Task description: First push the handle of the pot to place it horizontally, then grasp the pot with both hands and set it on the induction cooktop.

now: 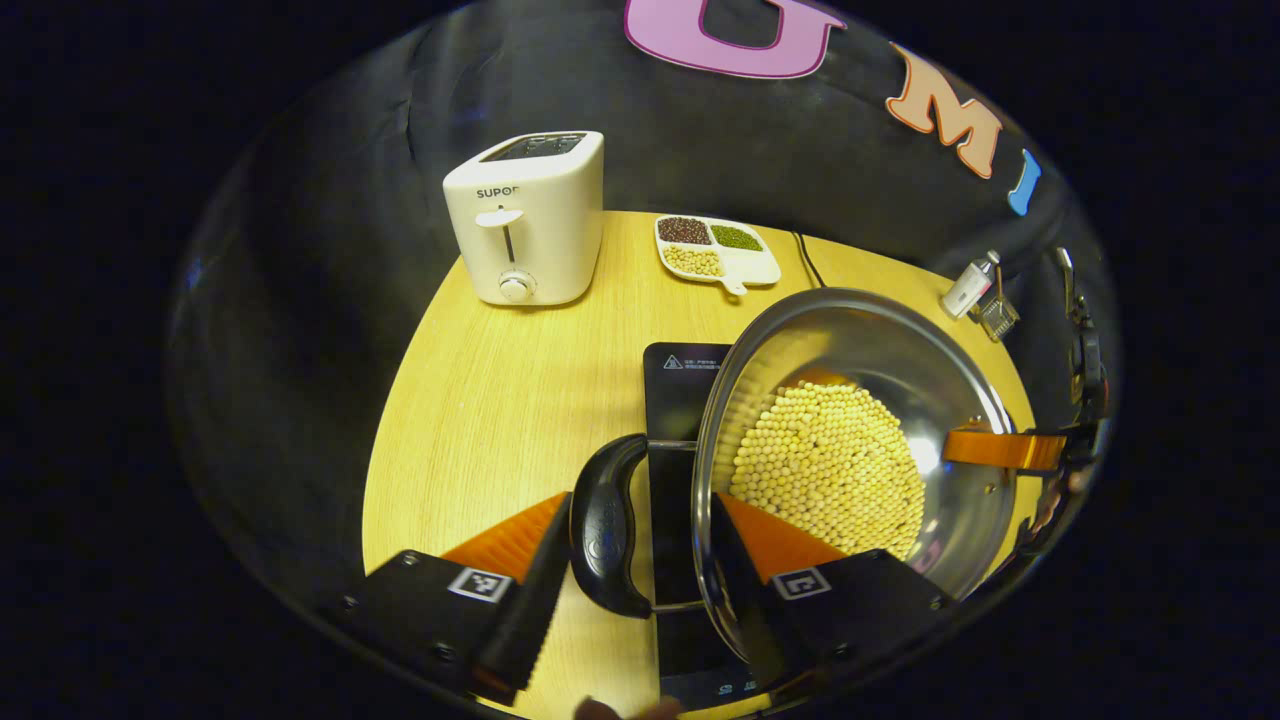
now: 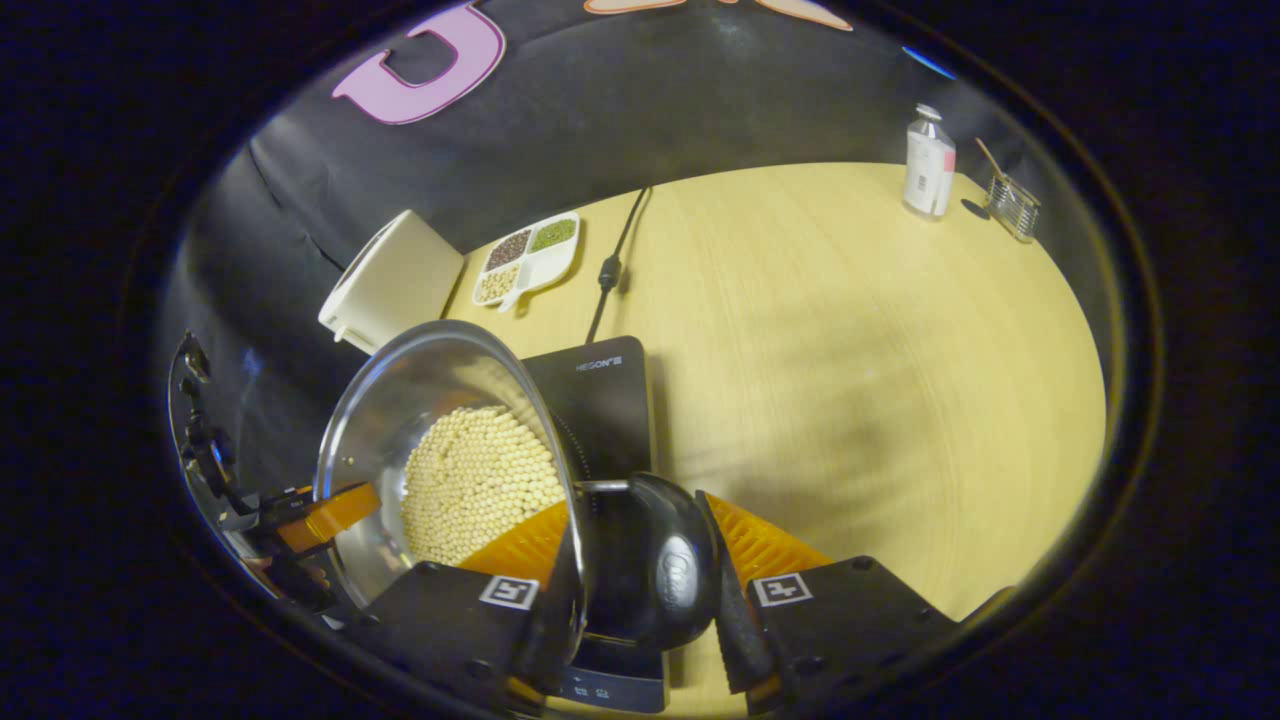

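A steel pot [image 1: 860, 340] [image 2: 400, 390] half full of pale beans hangs over the black induction cooktop [image 1: 680, 380] [image 2: 600, 390]; I cannot tell whether its base touches. My left gripper [image 1: 640, 510] is shut on one black side handle [image 1: 605, 525], with one finger outside the handle and the other inside the pot wall. My right gripper [image 2: 635, 510] clamps the opposite black handle [image 2: 650, 560] the same way. Each gripper also appears across the pot in the other view, the right gripper [image 1: 1000, 450] and the left gripper [image 2: 320, 515].
On the round wooden table [image 1: 480, 400] [image 2: 850, 350], a white toaster [image 1: 525, 215] [image 2: 390, 280] and a divided dish of beans [image 1: 715, 250] [image 2: 525, 255] stand behind the cooktop, near its cable [image 2: 610, 265]. A small bottle [image 2: 928, 162] and a wire holder [image 2: 1012, 205] sit at the far edge.
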`<state>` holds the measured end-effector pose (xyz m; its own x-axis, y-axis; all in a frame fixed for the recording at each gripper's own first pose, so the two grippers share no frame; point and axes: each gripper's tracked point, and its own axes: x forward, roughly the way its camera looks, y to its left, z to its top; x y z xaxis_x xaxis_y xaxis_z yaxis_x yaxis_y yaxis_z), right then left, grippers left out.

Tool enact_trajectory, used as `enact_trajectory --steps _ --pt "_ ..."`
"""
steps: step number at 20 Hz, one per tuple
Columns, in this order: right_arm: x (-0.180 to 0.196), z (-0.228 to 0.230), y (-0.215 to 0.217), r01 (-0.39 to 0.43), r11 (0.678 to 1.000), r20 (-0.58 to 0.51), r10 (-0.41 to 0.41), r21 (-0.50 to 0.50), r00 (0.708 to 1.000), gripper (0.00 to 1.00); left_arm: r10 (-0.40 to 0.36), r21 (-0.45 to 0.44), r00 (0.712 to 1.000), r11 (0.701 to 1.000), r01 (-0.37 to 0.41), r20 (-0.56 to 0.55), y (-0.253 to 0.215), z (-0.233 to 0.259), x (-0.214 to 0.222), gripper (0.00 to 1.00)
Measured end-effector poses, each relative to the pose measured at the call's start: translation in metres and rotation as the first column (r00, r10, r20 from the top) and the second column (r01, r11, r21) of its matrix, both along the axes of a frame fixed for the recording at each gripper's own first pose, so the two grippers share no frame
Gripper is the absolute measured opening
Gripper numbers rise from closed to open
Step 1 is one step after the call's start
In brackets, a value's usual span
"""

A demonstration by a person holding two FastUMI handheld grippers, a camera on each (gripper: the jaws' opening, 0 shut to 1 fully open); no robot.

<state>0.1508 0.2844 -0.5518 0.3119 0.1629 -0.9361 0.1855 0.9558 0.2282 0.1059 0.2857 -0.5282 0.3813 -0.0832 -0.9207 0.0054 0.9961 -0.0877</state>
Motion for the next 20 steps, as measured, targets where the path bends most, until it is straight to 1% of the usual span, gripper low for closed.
enact_trajectory --steps 1,2,5,6,7,8,9,10,11,12,14,15,17,18,19,20 --pt "0.000 0.001 -0.001 -0.004 1.000 0.002 0.004 -0.004 1.000 0.71 -0.004 0.011 1.000 1.000 0.003 0.022 0.000 0.000 0.001 0.97" --pt "0.000 0.002 -0.004 -0.006 1.000 0.008 0.006 -0.009 1.000 0.74 -0.004 0.032 0.999 0.999 0.003 0.049 0.003 0.003 0.005 1.00" --pt "0.006 0.015 -0.012 -0.003 1.000 0.057 0.003 -0.014 0.998 1.00 -0.009 0.079 0.989 0.997 -0.003 0.149 0.010 0.021 0.016 1.00" --pt "0.008 0.021 -0.013 0.003 1.000 0.080 -0.002 -0.012 0.997 0.96 -0.007 0.088 0.986 0.996 -0.008 0.165 0.011 0.025 0.017 1.00" --pt "0.011 0.028 -0.016 0.009 1.000 0.099 -0.008 -0.010 0.995 0.96 -0.005 0.096 0.984 0.995 -0.012 0.176 0.012 0.029 0.017 1.00" --pt "0.010 0.036 -0.020 0.015 1.000 0.116 -0.014 -0.010 0.993 0.94 -0.003 0.105 0.980 0.994 -0.019 0.198 0.013 0.034 0.018 1.00" --pt "0.010 0.042 -0.024 0.018 1.000 0.128 -0.016 -0.009 0.992 1.00 0.001 0.114 0.975 0.993 -0.027 0.221 0.014 0.040 0.019 1.00" --pt "0.008 0.048 -0.029 0.020 1.000 0.131 -0.019 -0.005 0.991 0.94 0.003 0.121 0.969 0.992 -0.034 0.245 0.015 0.045 0.021 1.00" --pt "0.005 0.053 -0.033 0.024 1.000 0.132 -0.024 0.001 0.991 0.96 0.001 0.131 0.964 0.991 -0.038 0.266 0.016 0.050 0.022 1.00" --pt "0.003 0.059 -0.037 0.031 0.999 0.135 -0.033 0.011 0.990 1.00 -0.001 0.146 0.957 0.988 -0.043 0.289 0.017 0.057 0.025 1.00" --pt "-0.001 0.069 -0.059 0.043 0.999 0.156 -0.038 -0.025 0.987 1.00 -0.014 0.191 0.935 0.980 -0.057 0.353 0.022 0.077 0.032 1.00" --pt "-0.003 0.074 -0.070 0.041 0.998 0.166 -0.034 -0.041 0.986 0.92 -0.025 0.203 0.922 0.977 -0.058 0.386 0.020 0.089 0.035 0.99" --pt "-0.011 0.080 -0.093 0.049 0.997 0.173 -0.038 -0.061 0.984 0.93 -0.047 0.221 0.901 0.974 -0.055 0.431 0.012 0.107 0.037 0.99" --pt "-0.014 0.083 -0.105 0.065 0.996 0.176 -0.054 -0.056 0.983 1.00 -0.056 0.241 0.898 0.969 -0.056 0.436 0.009 0.116 0.034 0.99" --pt "-0.016 0.088 -0.114 0.083 0.996 0.182 -0.075 -0.037 0.980 0.93 -0.067 0.254 0.889 0.965 -0.057 0.453 0.002 0.127 0.035 0.99" --pt "-0.017 0.093 -0.123 0.098 0.995 0.199 -0.092 -0.021 0.976 0.93 -0.080 0.268 0.880 0.962 -0.056 0.469 -0.006 0.141 0.033 0.99"
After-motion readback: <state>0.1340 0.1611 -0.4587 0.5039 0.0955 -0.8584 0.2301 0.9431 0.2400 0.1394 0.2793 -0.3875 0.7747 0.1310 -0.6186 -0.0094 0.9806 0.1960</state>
